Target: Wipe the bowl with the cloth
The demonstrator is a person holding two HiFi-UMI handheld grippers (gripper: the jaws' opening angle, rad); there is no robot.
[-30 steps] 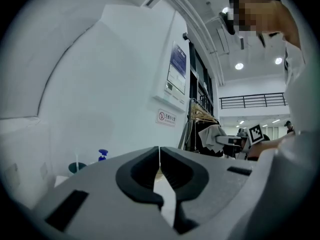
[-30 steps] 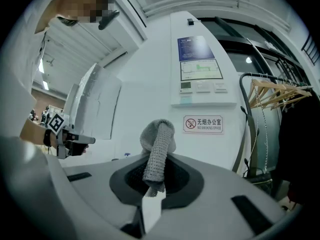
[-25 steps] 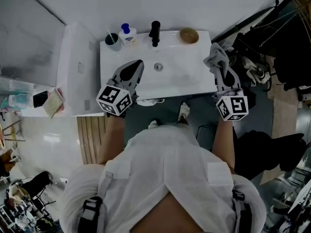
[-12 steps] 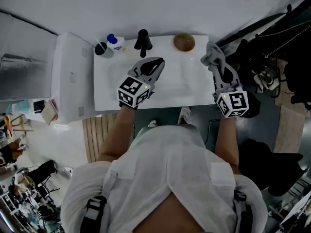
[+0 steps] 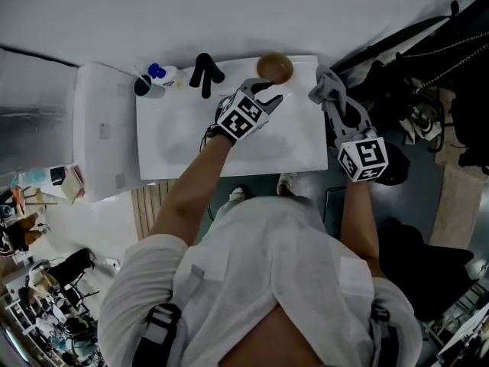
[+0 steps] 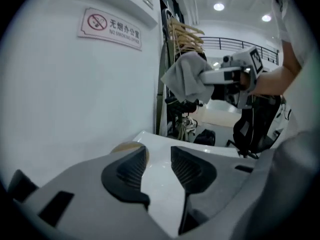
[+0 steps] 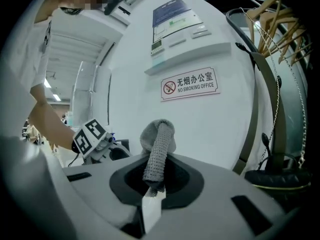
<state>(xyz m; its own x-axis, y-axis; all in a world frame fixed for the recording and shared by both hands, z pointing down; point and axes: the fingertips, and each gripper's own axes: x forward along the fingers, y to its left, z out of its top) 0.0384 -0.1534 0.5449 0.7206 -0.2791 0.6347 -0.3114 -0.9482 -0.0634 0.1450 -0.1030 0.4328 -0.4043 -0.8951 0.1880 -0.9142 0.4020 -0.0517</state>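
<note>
Reaching open-jawed toward the bowl [image 5: 274, 67] with the left gripper [image 5: 267, 94], clamping the cloth [image 5: 327, 84] in the right gripper [image 5: 333, 102].

Nearest, off the right edge of the white washbasin [image 5: 172, 140], pinches a fold of the grey knitted cloth [image 7: 157, 139] in the right gripper [image 7: 155, 184], jaws closed to a narrow slit on it, the rest bunched above the tips. Farther in, over the basin's back right part, holds the left gripper [image 6: 159, 166] with jaws apart at a moderate gap, just now opening, nothing between the ribbed pads [image 6: 192, 170] but bare white basin top. Just beyond the left jaw tip, the brown bowl [image 6: 125, 147], upright on the basin's back rim near the right corner, not gripped; cannot tell whether touched. Farther left along that rim, a black tap [image 5: 203, 72], a dark cup [image 5: 144, 87] and a blue-capped bottle [image 5: 158, 72]. On the wall behind, a no-smoking sign [image 7: 190, 83].
</note>
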